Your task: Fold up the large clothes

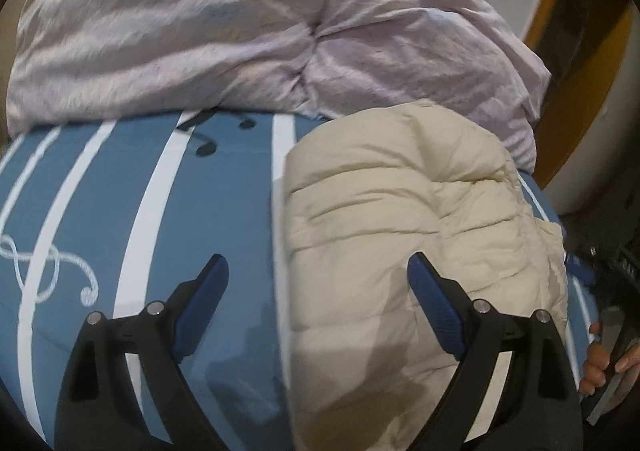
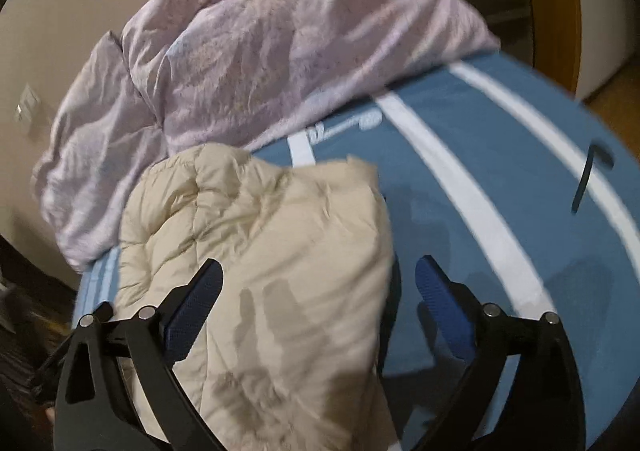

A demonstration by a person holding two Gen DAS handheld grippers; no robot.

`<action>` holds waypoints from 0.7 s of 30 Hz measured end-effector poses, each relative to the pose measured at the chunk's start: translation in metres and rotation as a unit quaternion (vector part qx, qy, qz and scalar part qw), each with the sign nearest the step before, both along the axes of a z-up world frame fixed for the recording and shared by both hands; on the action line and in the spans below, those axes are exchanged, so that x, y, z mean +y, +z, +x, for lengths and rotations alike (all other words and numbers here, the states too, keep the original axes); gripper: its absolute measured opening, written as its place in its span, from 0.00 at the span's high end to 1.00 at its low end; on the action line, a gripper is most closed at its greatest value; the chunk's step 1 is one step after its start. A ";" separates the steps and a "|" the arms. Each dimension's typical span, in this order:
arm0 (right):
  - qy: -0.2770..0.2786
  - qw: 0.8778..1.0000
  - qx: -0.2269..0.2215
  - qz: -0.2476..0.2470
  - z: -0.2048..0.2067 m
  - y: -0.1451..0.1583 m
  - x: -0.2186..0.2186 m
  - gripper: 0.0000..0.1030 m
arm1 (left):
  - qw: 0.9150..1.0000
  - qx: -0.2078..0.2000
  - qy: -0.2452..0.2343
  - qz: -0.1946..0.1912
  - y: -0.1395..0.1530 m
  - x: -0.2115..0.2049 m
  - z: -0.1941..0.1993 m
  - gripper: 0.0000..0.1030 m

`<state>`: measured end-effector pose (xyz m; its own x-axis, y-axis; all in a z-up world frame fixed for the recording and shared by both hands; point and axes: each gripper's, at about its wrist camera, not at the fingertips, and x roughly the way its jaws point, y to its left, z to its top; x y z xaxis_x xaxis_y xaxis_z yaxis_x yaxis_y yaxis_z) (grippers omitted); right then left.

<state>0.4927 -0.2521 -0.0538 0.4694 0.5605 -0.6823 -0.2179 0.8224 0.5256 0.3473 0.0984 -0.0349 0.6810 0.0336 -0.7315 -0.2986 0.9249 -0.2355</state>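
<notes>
puffy quilting marks the cream down jacket (image 1: pixel 404 235), which we see lying folded into a thick, roughly oblong bundle on the blue bedsheet (image 1: pixel 208 211). we take the jacket as our landmark. its shell is matte and crinkled, stitched in soft horizontal channels, with rounded, swollen corners. the sheet under it is smooth cotton-like cloth, printed with broad white stripes and black music notes. beyond the jacket's far edge a pale lilac duvet (image 1: pixel 248 23) is heaped in shiny, wrinkled folds, and it touches or overlaps the jacket's far corner. in the right wrist view the same jacket (image 2: pixel 280 251) has a loose flap at its far edge and a clean side edge dropping onto the sheet (image 2: pixel 460 187), with the duvet (image 2: pixel 256 63) bunched behind it.

to one side of the jacket the sheet runs bare and flat; on the other side the jacket reaches nearly to the bed's edge, where a strip of sheet remains.

our left gripper (image 1: pixel 318 283) hovers above the jacket's striped-sheet side edge, its blue-padded fingers (image 1: pixel 432 303) spread wide with nothing between them. our right gripper (image 2: pixel 318 283) hangs over the jacket's opposite side edge, likewise spread wide and empty, one pad above the cloth and one above the sheet. a bare hand (image 1: pixel 600 363) shows beside the jacket's near corner, wrapped round a dark handle.
</notes>
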 end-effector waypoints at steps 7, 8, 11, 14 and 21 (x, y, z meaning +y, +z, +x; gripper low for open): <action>0.046 0.997 0.061 0.027 0.002 -0.028 0.003 0.04 | 0.998 0.024 0.003 -0.064 -0.019 0.014 0.005 0.12; 0.051 0.996 0.063 0.031 0.002 -0.030 0.003 0.04 | 0.998 0.025 0.002 -0.063 -0.020 0.013 0.006 0.12; 0.064 0.994 0.071 0.043 0.003 -0.036 0.008 0.04 | 0.998 0.025 -0.005 -0.065 -0.021 0.009 0.010 0.12; 0.080 0.992 0.083 0.057 0.005 -0.042 0.015 0.04 | 0.997 0.026 -0.010 -0.066 -0.023 0.006 0.014 0.12; 0.102 0.987 0.087 0.089 0.009 -0.048 0.022 0.04 | 0.993 0.025 -0.028 -0.116 -0.037 0.007 0.023 0.12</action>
<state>0.5017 -0.2299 -0.1023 0.2190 0.7499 -0.6243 -0.2635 0.6615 0.7022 0.3706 0.1051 -0.0716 0.6390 -0.1769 -0.7486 -0.2643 0.8634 -0.4297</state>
